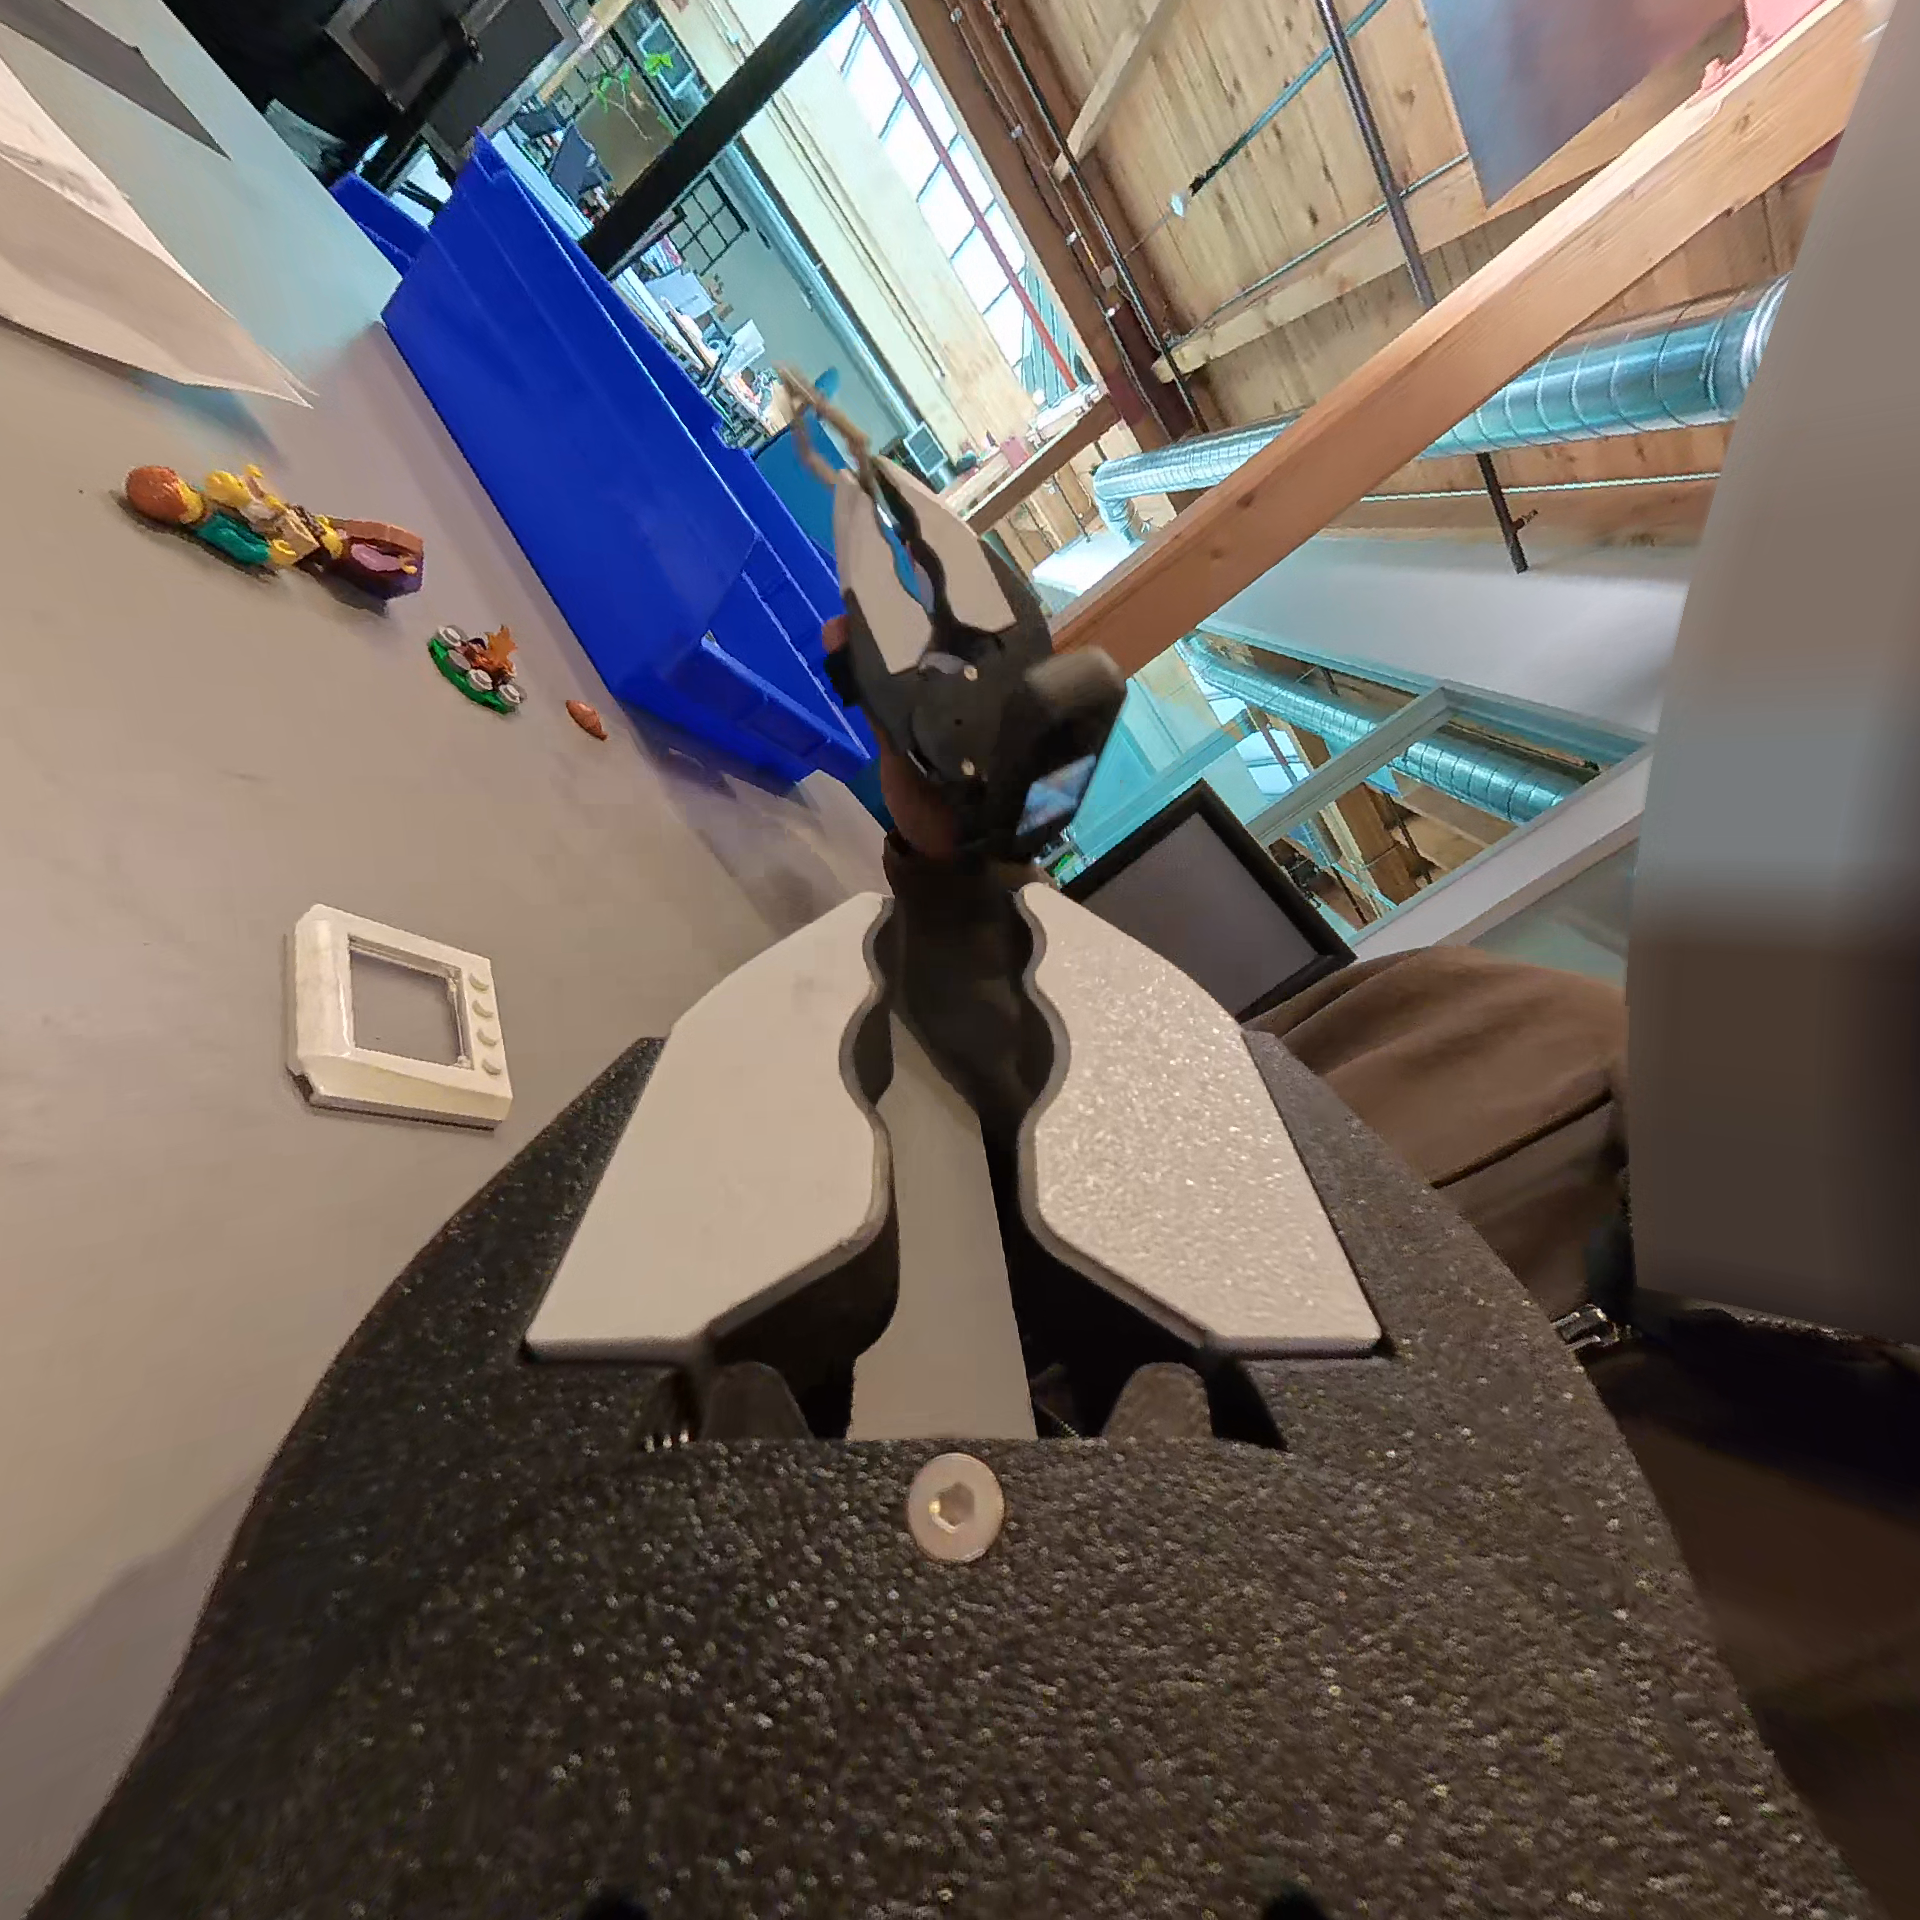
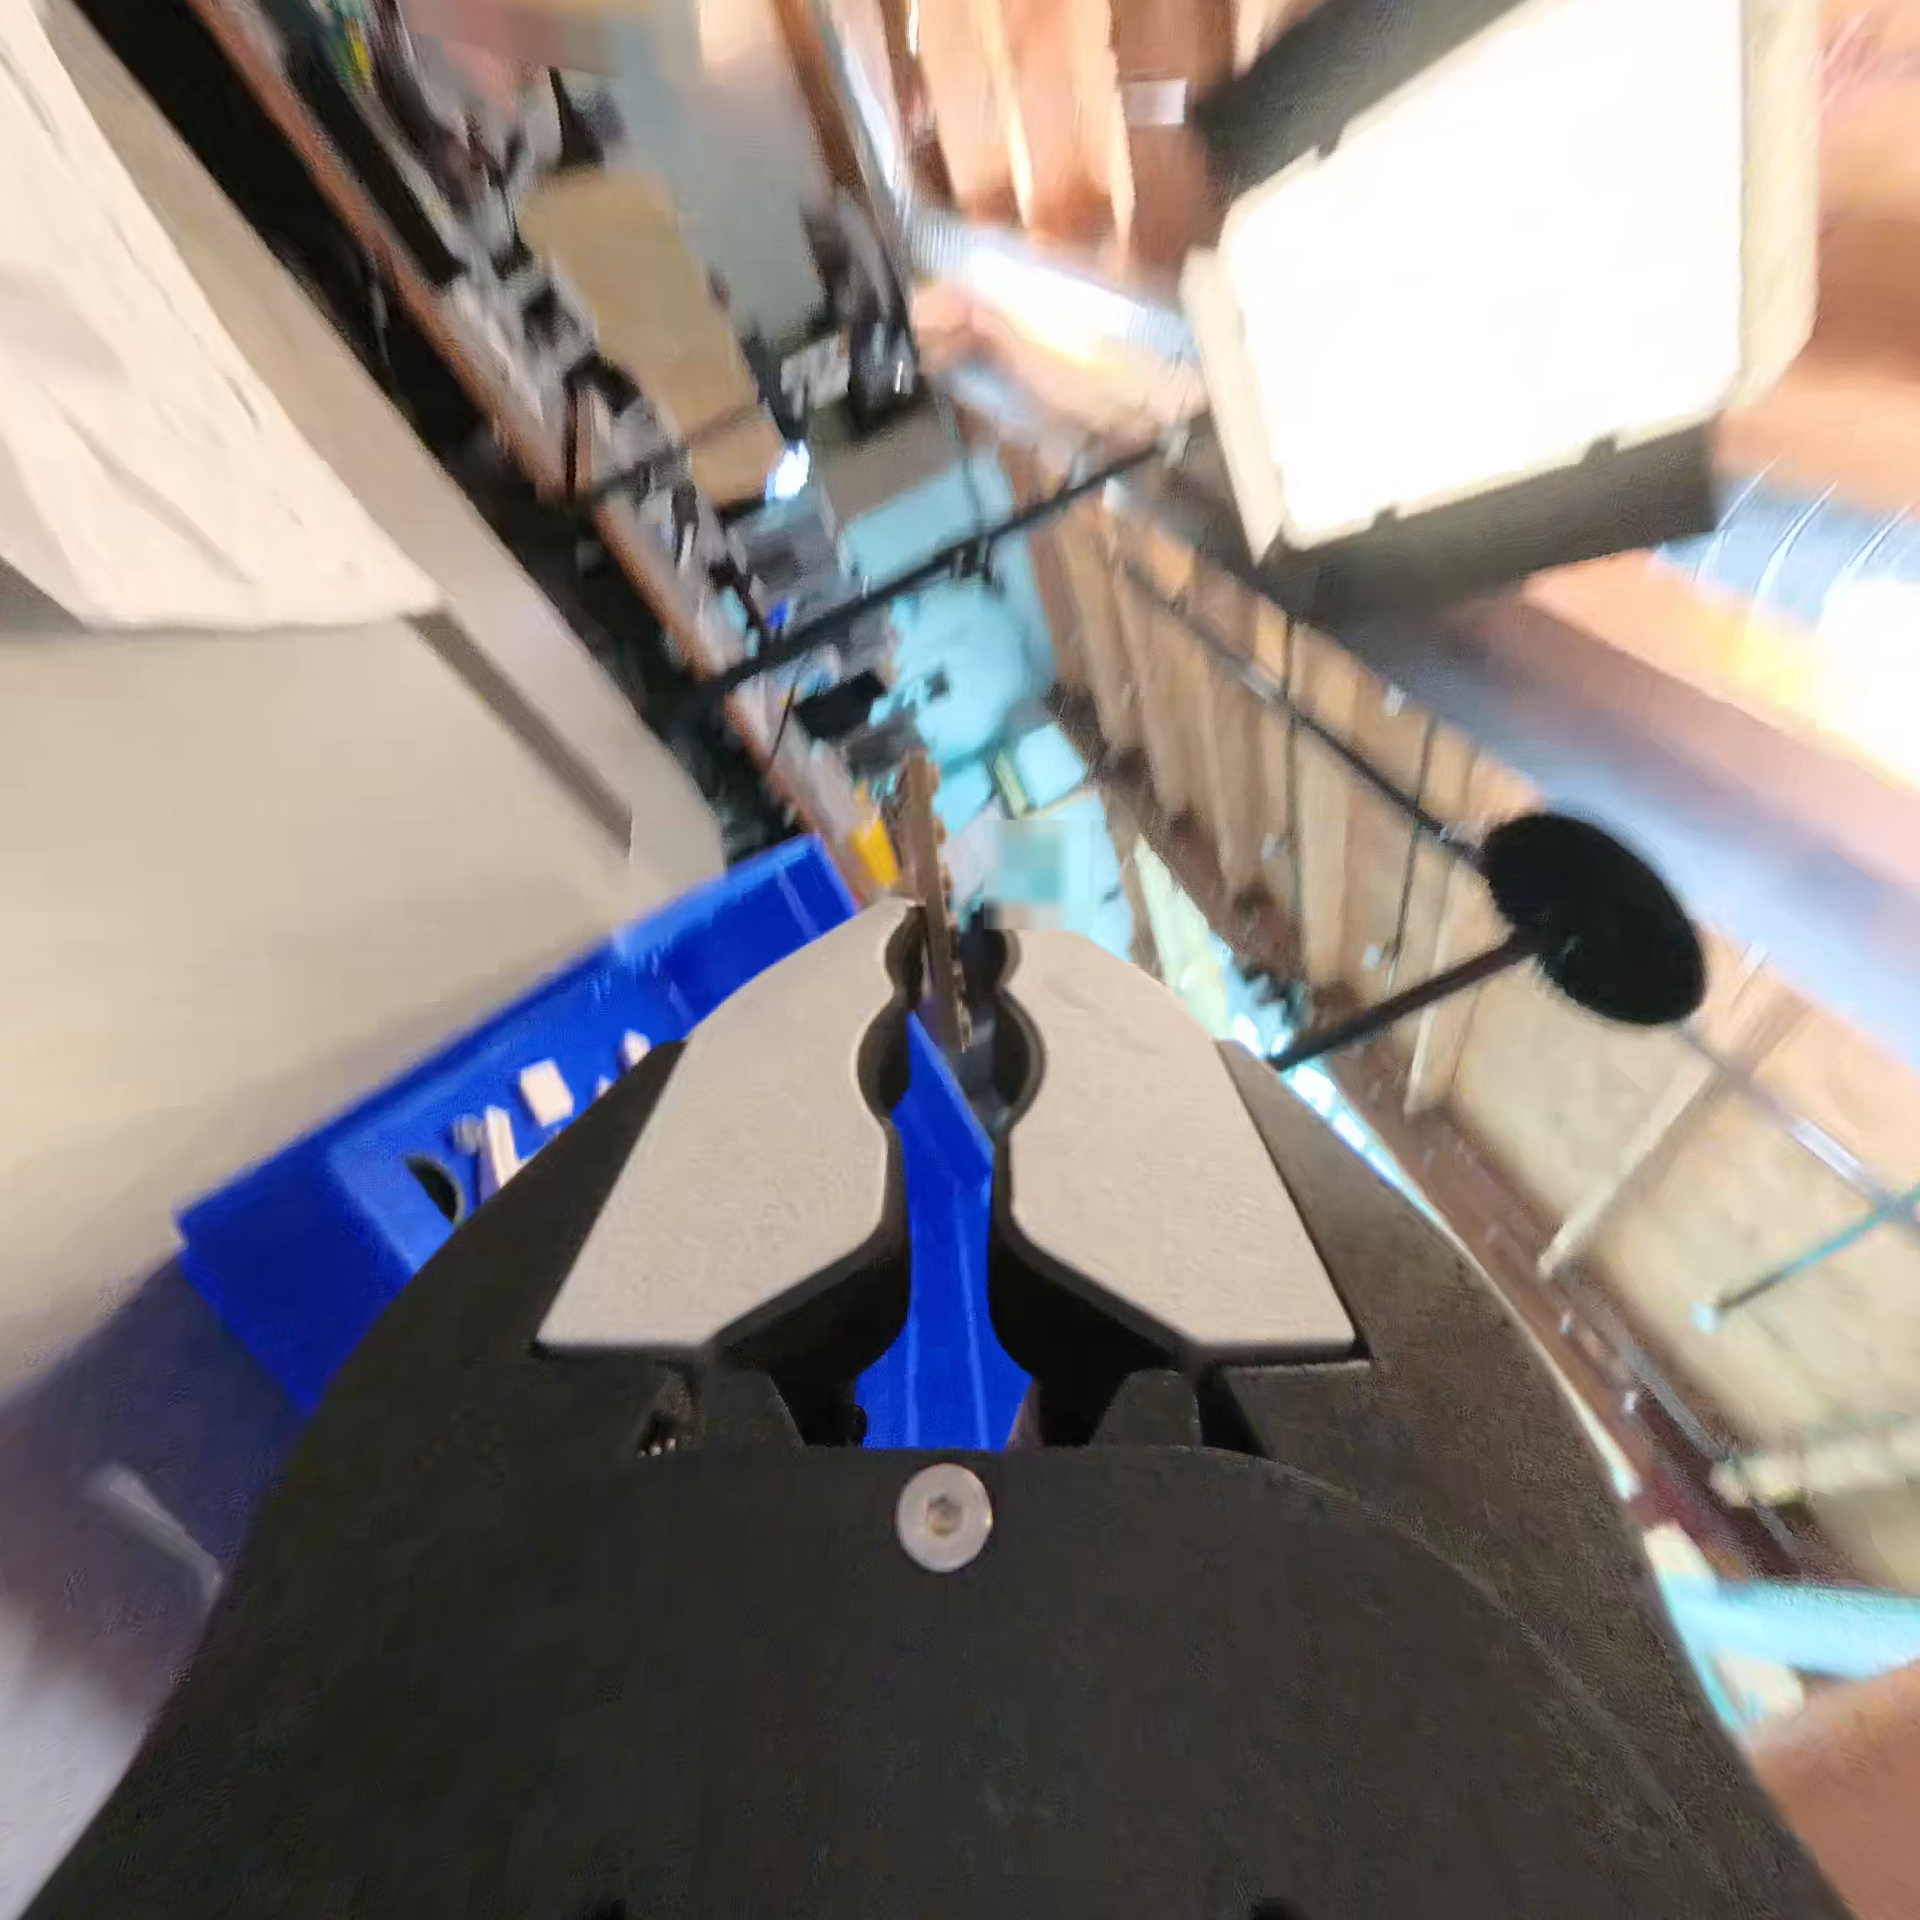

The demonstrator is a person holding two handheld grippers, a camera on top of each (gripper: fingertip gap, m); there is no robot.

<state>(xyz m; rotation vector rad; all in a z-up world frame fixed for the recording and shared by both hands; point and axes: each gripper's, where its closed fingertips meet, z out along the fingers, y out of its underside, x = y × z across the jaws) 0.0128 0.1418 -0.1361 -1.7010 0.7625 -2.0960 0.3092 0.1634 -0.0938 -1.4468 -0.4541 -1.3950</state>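
Note:
My right gripper (image 2: pixel 961 935) is shut on a thin, jagged grey-brown piece (image 2: pixel 930 862) that sticks out past its fingertips. The left wrist view shows the same gripper (image 1: pixel 883 488) farther off, raised above the table, with the piece (image 1: pixel 821 416) standing out of its tips. My left gripper (image 1: pixel 951 914) is open with nothing between its fingers. It sits just below and behind the right gripper, and a dark sleeve shows through its gap. The right wrist view is blurred.
Blue bins (image 1: pixel 582 468) stand along the far side of the grey table (image 1: pixel 208 810); one shows in the right wrist view (image 2: pixel 520 1143). On the table lie a toy figure (image 1: pixel 260 520), a green studded piece (image 1: pixel 476 670), a small brown piece (image 1: pixel 587 719), a white window frame (image 1: pixel 395 1018) and paper (image 1: pixel 94 260). Left tips to right tips: about 30 cm. Left tips and right tips are each some 20 cm from the toy figure (image 1: pixel 260 520).

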